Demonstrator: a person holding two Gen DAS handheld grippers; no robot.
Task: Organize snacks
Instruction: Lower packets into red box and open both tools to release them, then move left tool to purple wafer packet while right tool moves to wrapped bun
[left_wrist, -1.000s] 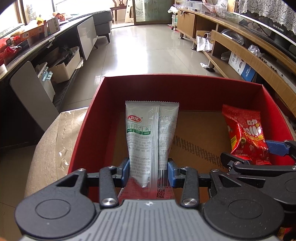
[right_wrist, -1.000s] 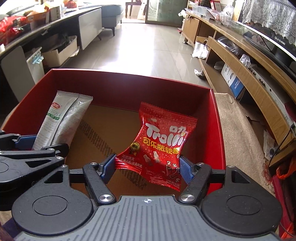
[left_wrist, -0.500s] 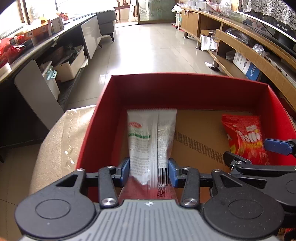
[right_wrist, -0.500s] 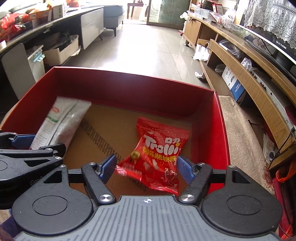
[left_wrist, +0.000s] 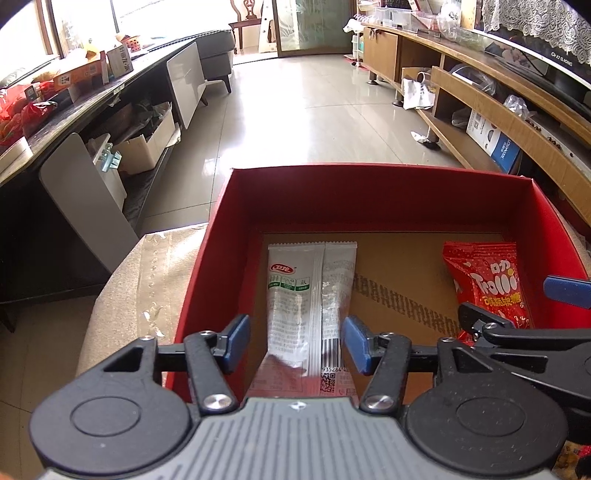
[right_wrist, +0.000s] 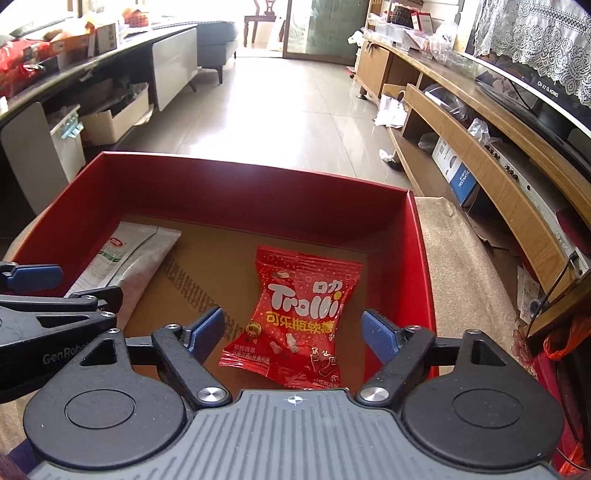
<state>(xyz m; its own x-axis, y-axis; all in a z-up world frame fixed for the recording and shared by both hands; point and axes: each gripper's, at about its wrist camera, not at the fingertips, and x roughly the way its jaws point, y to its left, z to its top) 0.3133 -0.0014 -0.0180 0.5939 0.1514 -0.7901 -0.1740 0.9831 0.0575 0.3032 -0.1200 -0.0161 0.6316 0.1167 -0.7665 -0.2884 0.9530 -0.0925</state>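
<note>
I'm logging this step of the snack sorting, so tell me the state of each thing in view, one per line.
Left hand-held gripper: open, pads clear of the packet.
Right hand-held gripper: open, not touching the bag.
Grey snack packet: lying flat in the box, left side.
Red Trolli bag: lying flat in the box, right side, sealed.
Red box: open-topped, holding both snacks.

The box (right_wrist: 413, 236) is red with a plain brown cardboard floor bearing a black dashed stripe. On the left lies a grey-white packet (left_wrist: 310, 291) (red logo, green marks); on the right, a red Trolli bag (right_wrist: 299, 317) lettered white and yellow.
</note>
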